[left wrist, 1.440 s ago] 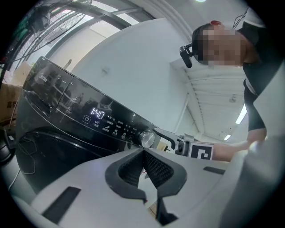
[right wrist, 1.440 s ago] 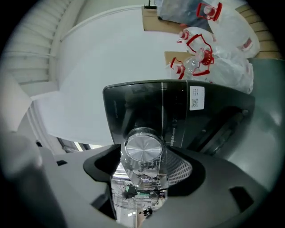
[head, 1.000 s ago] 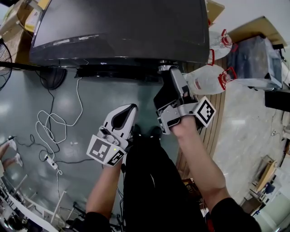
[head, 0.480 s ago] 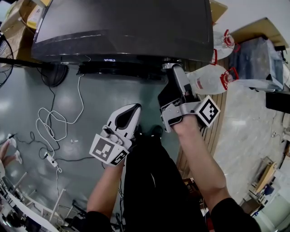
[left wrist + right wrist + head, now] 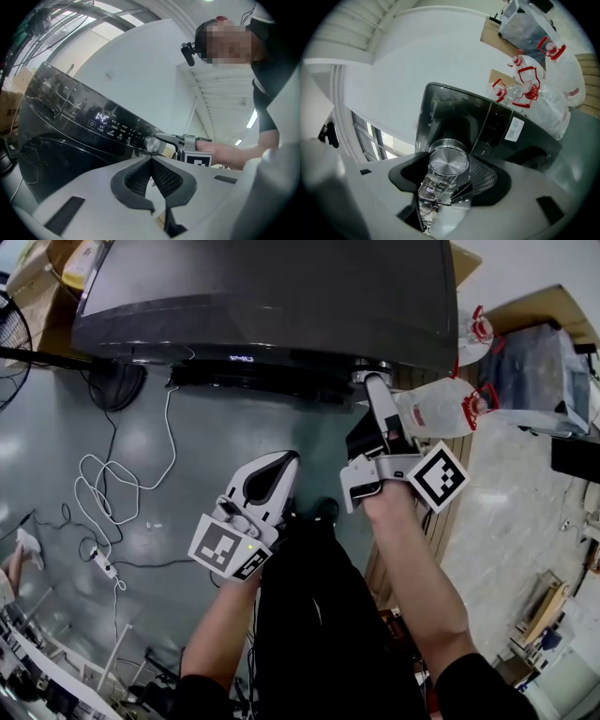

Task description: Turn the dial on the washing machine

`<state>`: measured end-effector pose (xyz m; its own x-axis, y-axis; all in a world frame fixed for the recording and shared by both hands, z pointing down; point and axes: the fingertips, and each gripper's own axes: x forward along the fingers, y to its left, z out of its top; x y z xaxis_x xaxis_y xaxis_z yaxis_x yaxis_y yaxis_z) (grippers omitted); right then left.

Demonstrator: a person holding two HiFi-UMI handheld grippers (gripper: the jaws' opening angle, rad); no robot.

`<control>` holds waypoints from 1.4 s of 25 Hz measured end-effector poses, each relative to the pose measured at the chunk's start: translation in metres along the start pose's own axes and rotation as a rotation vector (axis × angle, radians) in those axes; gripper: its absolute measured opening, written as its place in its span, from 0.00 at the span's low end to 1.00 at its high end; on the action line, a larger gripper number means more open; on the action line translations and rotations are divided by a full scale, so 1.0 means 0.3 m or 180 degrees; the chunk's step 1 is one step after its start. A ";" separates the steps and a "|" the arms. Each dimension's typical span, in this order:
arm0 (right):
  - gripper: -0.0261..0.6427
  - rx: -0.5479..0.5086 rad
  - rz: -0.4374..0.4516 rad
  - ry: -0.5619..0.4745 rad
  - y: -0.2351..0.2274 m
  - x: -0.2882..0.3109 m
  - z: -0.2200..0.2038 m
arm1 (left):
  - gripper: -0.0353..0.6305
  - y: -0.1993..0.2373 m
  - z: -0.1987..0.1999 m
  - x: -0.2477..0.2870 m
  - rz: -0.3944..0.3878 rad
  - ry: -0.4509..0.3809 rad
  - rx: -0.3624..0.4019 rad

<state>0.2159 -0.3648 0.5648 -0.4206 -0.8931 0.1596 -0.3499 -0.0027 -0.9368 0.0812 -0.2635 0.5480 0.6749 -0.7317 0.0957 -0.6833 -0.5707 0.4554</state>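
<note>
The black washing machine fills the top of the head view. Its silver dial sits at the right end of the front panel. My right gripper reaches up to the dial, and in the right gripper view the dial sits between the two dark pads, with the right gripper shut on it. My left gripper hangs lower left, away from the machine, jaws shut on nothing. The left gripper view shows the lit display, the dial and the right gripper on it.
A white cable and power strip lie on the grey floor at left. A fan base stands by the machine's left corner. Clear bags with red handles and a wrapped box lie at right, beside wooden planks.
The view has shifted, so the machine and both grippers sit a little further right. The right gripper stays at the dial, its marker cube lower and further right. The left gripper stays shut.
</note>
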 end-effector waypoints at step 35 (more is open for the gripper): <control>0.46 -0.1671 -0.0415 0.0003 0.044 0.001 -0.022 | 0.08 0.022 0.015 0.003 -0.0003 -0.0045 -0.0023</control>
<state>0.2057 -0.3621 0.5544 -0.3462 -0.9000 0.2647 -0.7704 0.1117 -0.6277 0.0759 -0.2696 0.5470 0.6715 -0.7364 0.0827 -0.6806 -0.5688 0.4618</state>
